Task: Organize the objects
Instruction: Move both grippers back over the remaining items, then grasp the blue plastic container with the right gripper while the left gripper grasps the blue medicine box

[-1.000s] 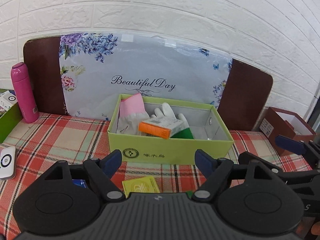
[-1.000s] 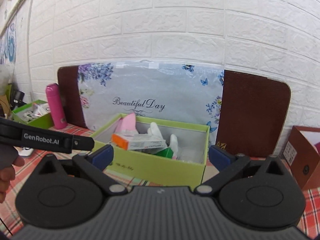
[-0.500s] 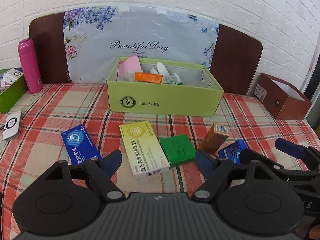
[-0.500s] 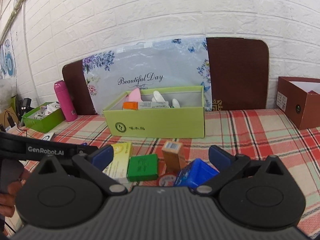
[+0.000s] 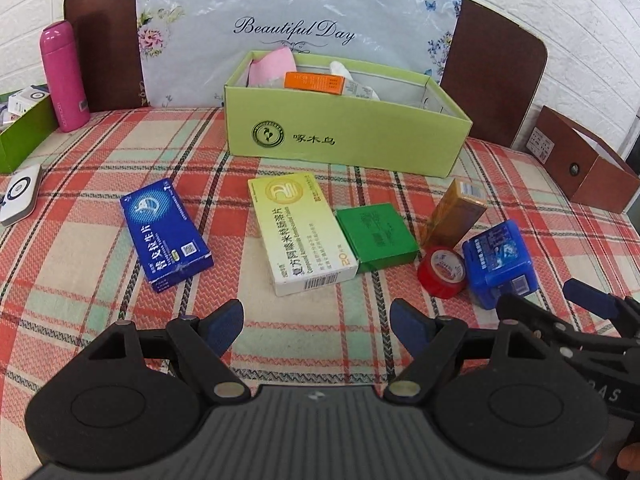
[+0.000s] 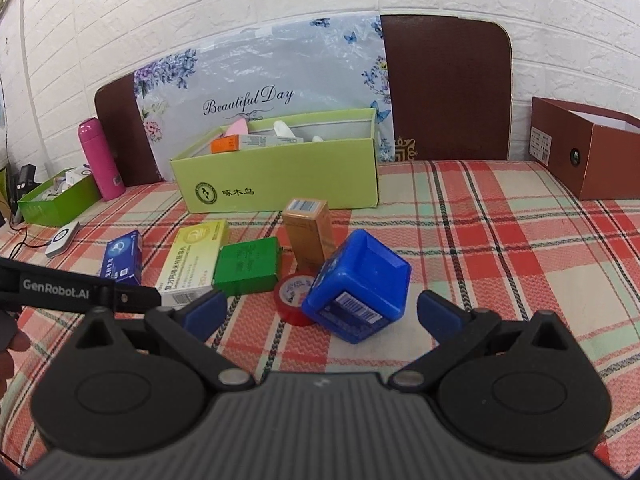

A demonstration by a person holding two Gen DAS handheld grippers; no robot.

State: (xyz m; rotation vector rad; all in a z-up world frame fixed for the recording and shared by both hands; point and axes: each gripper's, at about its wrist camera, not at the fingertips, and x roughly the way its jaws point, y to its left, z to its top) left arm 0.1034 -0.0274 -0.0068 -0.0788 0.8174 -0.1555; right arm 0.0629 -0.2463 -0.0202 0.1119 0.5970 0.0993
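A light green open box stands at the back of the plaid table and holds gloves and an orange carton. In front of it lie a blue carton, a yellow carton, a green box, an upright brown carton, a red tape roll and a tilted blue plastic box. My left gripper is open and empty, just before the yellow carton. My right gripper is open, just before the blue plastic box.
A pink bottle and a dark green tray stand at the back left, with a white device near them. A brown open box stands at the right. A floral board leans on the brick wall.
Both grippers have pulled back from the green box and tilted down. The loose cartons, tape roll and blue plastic box on the cloth have come into view. Both jaws stay open.
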